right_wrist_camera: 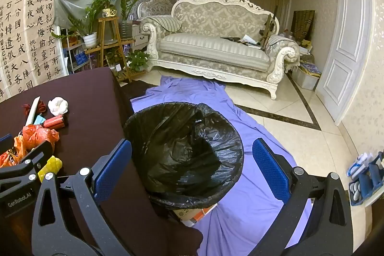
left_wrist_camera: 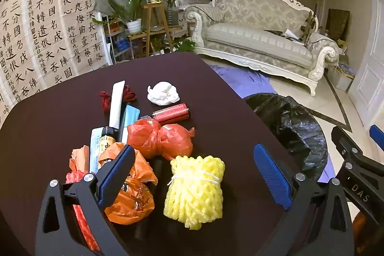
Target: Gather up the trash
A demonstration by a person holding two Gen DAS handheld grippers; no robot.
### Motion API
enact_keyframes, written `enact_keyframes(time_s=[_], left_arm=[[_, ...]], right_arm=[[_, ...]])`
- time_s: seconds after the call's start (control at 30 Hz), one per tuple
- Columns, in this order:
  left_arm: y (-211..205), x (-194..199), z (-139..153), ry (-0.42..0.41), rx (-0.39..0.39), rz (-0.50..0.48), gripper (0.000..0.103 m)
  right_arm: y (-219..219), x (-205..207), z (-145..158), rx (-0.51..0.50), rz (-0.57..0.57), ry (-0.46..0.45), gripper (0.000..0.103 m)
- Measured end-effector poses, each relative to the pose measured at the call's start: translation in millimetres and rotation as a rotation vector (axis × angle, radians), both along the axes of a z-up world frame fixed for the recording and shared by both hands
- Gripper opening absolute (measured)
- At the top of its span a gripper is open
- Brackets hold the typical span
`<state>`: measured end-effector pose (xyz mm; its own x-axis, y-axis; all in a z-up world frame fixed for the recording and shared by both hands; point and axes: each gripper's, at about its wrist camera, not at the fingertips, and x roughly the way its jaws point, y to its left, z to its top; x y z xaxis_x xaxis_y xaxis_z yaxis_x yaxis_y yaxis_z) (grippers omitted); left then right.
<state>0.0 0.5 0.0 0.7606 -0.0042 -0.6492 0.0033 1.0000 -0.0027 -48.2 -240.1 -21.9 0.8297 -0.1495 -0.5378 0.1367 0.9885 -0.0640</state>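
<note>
Two grippers stand wide apart with nothing between their jaws; the left gripper hangs above a yellow foam net near the front edge of the dark table, beside orange bags; the right gripper hangs over the black-lined bin just off the table's right edge.

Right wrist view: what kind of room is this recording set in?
Most likely a home living room: an ornate sofa against the far wall, potted plants on wooden stands, and calligraphy sheets hung on the wall. A bin with a black liner stands beside the dark table.
</note>
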Motion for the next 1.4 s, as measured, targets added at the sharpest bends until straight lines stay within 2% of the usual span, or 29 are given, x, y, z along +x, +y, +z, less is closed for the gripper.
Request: enact_keyframes(time_s=[1.4], left_arm=[[0.8, 1.4, -7.4, 0.013, 0.003, 0.003, 0.096]], right_arm=[[-0.5, 0.3, 1.0, -0.003, -0.001, -0.001, 0.098]])
